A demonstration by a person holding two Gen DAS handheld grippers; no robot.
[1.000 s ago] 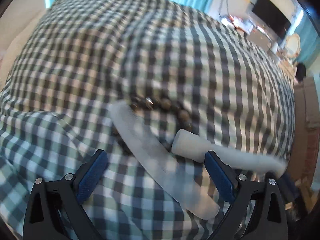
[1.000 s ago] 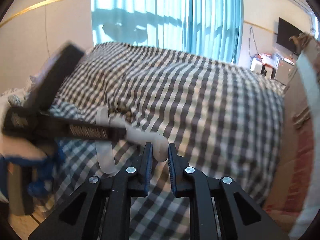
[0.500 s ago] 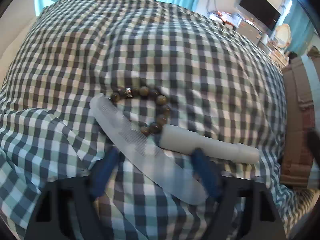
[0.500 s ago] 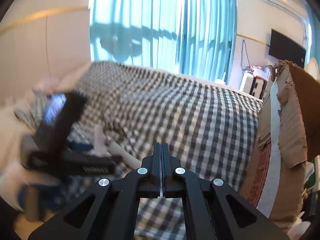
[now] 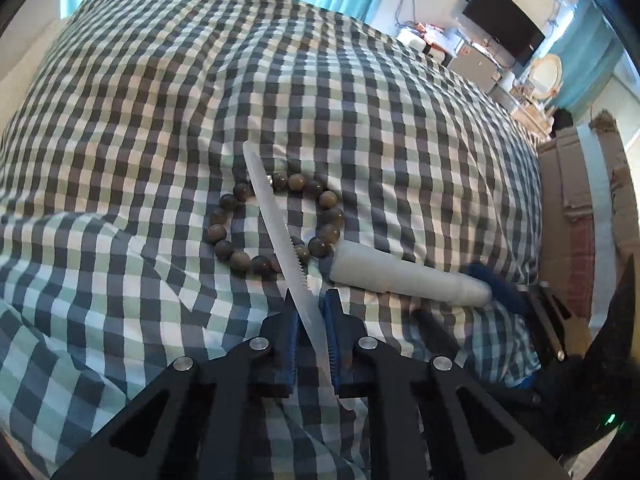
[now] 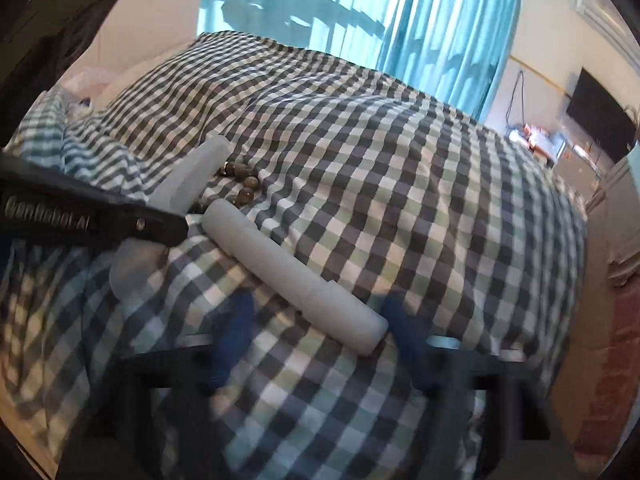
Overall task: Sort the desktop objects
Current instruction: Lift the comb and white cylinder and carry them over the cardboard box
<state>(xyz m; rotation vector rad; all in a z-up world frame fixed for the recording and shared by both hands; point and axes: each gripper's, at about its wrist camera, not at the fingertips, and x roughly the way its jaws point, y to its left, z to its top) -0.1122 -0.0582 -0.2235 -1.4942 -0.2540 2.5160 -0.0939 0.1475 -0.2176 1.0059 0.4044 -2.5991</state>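
A translucent white comb (image 5: 280,232) stands on edge between the blue pads of my left gripper (image 5: 310,300), whose jaws are closing and press on it. Its far end crosses a brown bead bracelet (image 5: 224,246) lying on the checked bed cover (image 5: 160,100). A white cylinder (image 5: 408,276) lies to the right of the beads. In the right wrist view the cylinder (image 6: 288,268) runs toward my right gripper (image 6: 320,316). That gripper is blurred and its jaws are opening. The cylinder's near end sits between the fingers, and the pads stand apart from it. The comb (image 6: 192,184) and the beads (image 6: 244,184) show behind.
A cardboard box (image 5: 580,208) stands against the bed's right edge. Blue curtains (image 6: 400,20) hang behind the bed, and a dark screen (image 5: 504,20) and small furniture are at the far right. Rumpled cover folds (image 6: 80,148) lie at the left.
My left gripper went from wide open to shut on the comb, which tipped from flat onto its edge. My right gripper went from shut to open and dropped toward the cylinder's near end.
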